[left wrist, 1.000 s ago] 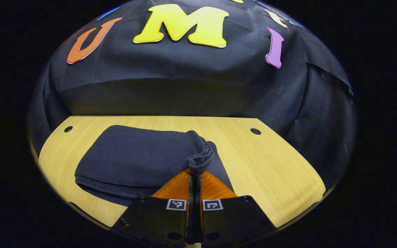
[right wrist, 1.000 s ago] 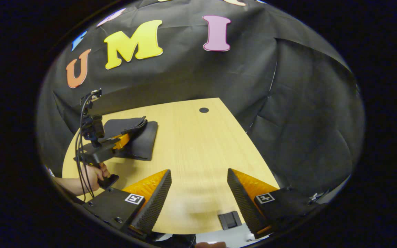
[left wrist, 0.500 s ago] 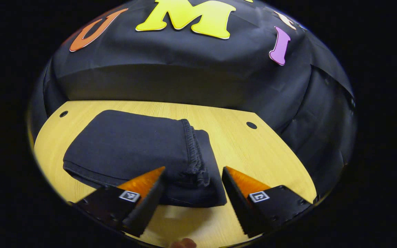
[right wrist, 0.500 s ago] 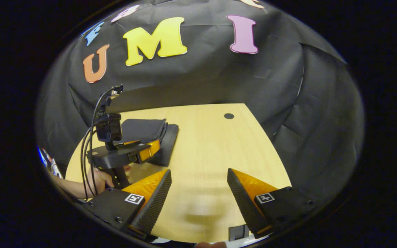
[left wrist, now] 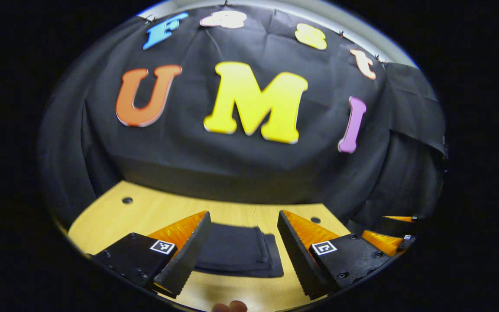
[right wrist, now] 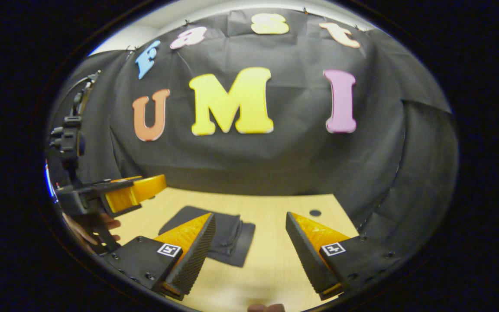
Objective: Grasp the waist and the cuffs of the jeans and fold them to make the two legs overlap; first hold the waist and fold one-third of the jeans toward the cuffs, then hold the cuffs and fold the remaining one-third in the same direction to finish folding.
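The dark jeans lie folded into a compact stack on the wooden table, seen between and beyond the fingers in the left gripper view. My left gripper is open, raised and drawn back from the stack, holding nothing. The same folded jeans sit left of centre in the right gripper view. My right gripper is open above the table's near part, apart from the jeans. The left gripper, held by a hand, hangs at the left edge there. The right gripper peeks in at the lower right of the left gripper view.
The table has small round holes near its far corners. Black cloth walls close the booth behind and to the sides. Bare wood lies to the right of the jeans.
My left gripper let go of the jeans' gathered edge, opened, then lifted and pulled back. Both gripper views tilted up toward the wall. The jeans settled flat in a folded stack.
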{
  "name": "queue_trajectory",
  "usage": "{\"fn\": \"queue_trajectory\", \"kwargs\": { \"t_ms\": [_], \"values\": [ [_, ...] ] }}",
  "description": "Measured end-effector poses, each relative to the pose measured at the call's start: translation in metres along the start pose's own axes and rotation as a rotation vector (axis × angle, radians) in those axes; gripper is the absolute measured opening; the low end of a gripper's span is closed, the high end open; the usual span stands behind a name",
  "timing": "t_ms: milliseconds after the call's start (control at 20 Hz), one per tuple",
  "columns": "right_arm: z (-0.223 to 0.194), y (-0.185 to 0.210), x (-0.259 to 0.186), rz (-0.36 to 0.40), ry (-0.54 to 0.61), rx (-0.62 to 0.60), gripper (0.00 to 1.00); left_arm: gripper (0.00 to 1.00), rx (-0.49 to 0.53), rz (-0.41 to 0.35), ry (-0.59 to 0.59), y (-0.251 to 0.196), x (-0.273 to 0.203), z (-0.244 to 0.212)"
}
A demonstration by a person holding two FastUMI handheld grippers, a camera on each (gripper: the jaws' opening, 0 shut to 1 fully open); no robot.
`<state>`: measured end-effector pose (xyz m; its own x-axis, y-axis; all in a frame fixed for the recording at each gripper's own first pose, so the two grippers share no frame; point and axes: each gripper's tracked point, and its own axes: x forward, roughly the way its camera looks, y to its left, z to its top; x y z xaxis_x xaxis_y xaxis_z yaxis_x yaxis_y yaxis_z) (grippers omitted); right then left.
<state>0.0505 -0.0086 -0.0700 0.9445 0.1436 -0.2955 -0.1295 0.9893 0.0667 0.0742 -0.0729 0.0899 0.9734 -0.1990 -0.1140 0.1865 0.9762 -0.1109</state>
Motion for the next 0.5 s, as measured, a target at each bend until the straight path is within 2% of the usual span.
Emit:
{"fn": "queue_trajectory", "kwargs": {
  "t_ms": [50,250,350,400,500],
  "values": [
    [0.015,0.015,-0.012,-0.010,-0.060,-0.012,1.00,0.98,0.014,-0.001,-0.059,0.007,-0.014,0.023],
    [0.079,0.060,-0.053,-0.080,-0.282,-0.056,1.00,0.98,0.097,0.008,-0.204,0.012,-0.073,0.058],
    [0.089,0.075,-0.073,-0.125,-0.349,-0.059,0.99,0.98,0.101,0.022,-0.234,0.021,-0.093,0.072],
    [0.088,0.082,-0.083,-0.144,-0.367,-0.061,1.00,0.87,0.093,0.037,-0.237,0.027,-0.102,0.071],
    [0.080,0.095,-0.100,-0.171,-0.378,-0.071,0.98,0.88,0.087,0.045,-0.227,0.035,-0.118,0.060]
  ]
}}
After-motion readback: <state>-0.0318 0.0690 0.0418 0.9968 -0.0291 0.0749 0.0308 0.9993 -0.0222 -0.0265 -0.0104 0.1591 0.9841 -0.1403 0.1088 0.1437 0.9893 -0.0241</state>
